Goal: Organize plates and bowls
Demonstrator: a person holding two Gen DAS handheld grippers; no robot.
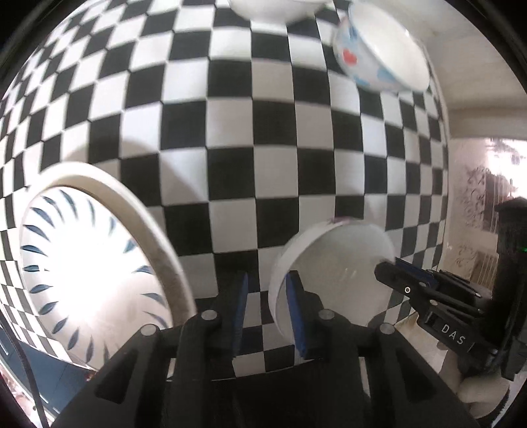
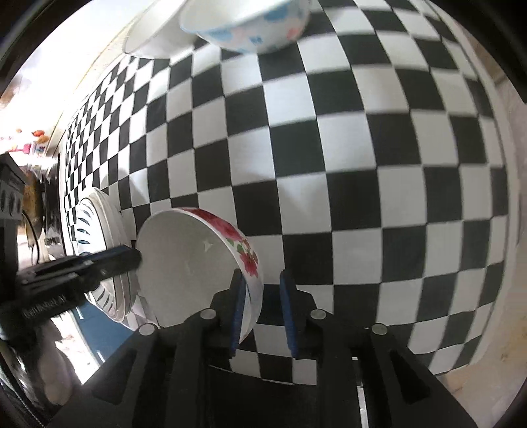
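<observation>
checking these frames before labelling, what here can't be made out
- Centre of the blue-leaf plate: left wrist view, washed out by glare.
- What lies under that plate: only stacked rims show in the right wrist view.
- White bowl: cut off by the top edge.
- Red-flower bowl: whether either gripper's pads press its rim is unclear; the left gripper and right gripper straddle it.

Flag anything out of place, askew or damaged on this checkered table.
Nothing looks broken or spilled. One oddity: the floral bowl sits between both hand-held grippers, left and right, each straddling opposite sides of its rim with jaws slightly open. The striped plate and blue-patterned bowl look undamaged.
</observation>
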